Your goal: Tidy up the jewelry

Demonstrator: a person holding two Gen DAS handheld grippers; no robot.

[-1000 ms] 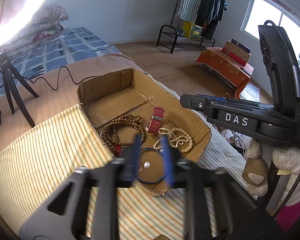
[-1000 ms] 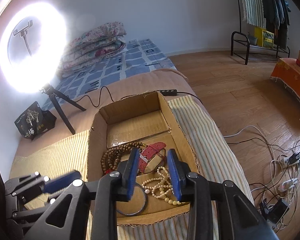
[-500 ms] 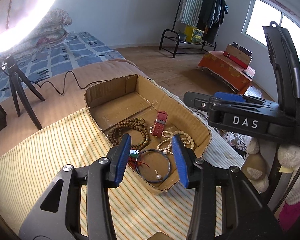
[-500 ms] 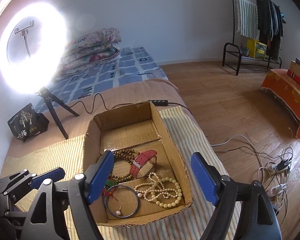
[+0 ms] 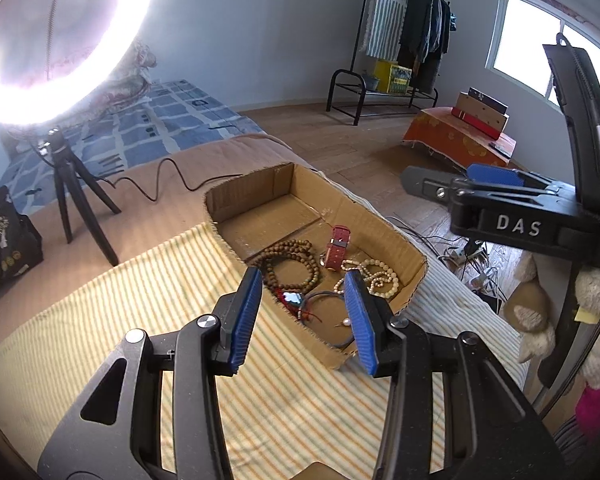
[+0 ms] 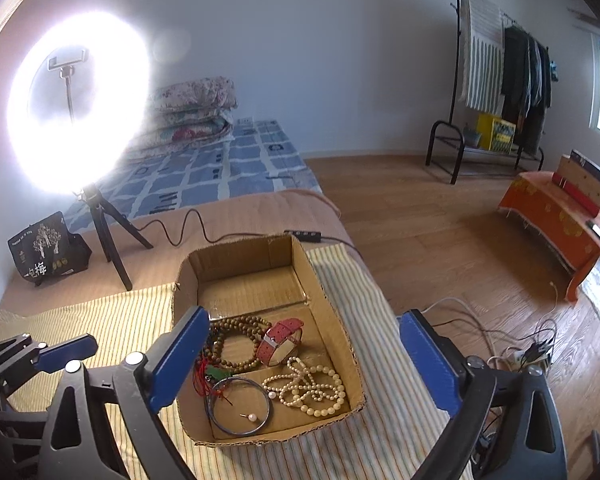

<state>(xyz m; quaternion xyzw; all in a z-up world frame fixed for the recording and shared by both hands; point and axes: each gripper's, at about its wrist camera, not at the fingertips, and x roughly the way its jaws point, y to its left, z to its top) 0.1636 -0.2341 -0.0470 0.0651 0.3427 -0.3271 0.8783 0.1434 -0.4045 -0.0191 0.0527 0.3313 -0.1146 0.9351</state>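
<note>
An open cardboard box (image 6: 240, 256) (image 5: 384, 224) lies on the striped cloth. Inside it are brown wooden beads (image 6: 236, 324) (image 5: 288, 248), a red watch strap (image 6: 280, 334) (image 5: 338, 240), a cream pearl necklace (image 6: 312, 388) (image 5: 380, 276), a thin dark hoop with a small pearl (image 6: 253, 417) and a green pendant on red cord (image 6: 216, 372) (image 5: 292, 298). My left gripper (image 5: 303, 280) hovers above the box's near corner, partly open and holding nothing. My right gripper (image 6: 302, 320) hangs above the box; its jaws are opening wide with nothing gripped.
A lit ring light on a tripod (image 6: 76, 100) stands at the back left, its cable trailing toward the box. A black bag (image 6: 48, 248) sits beside the tripod. To the right the bed drops to a wooden floor with cables (image 6: 532, 352). Striped cloth (image 5: 140, 300) spreads left of the box.
The right gripper's jaws have spread from narrow to wide, and it has risen away from the box. The left gripper has drawn back and up from the hoop. All the jewelry stays in the box.
</note>
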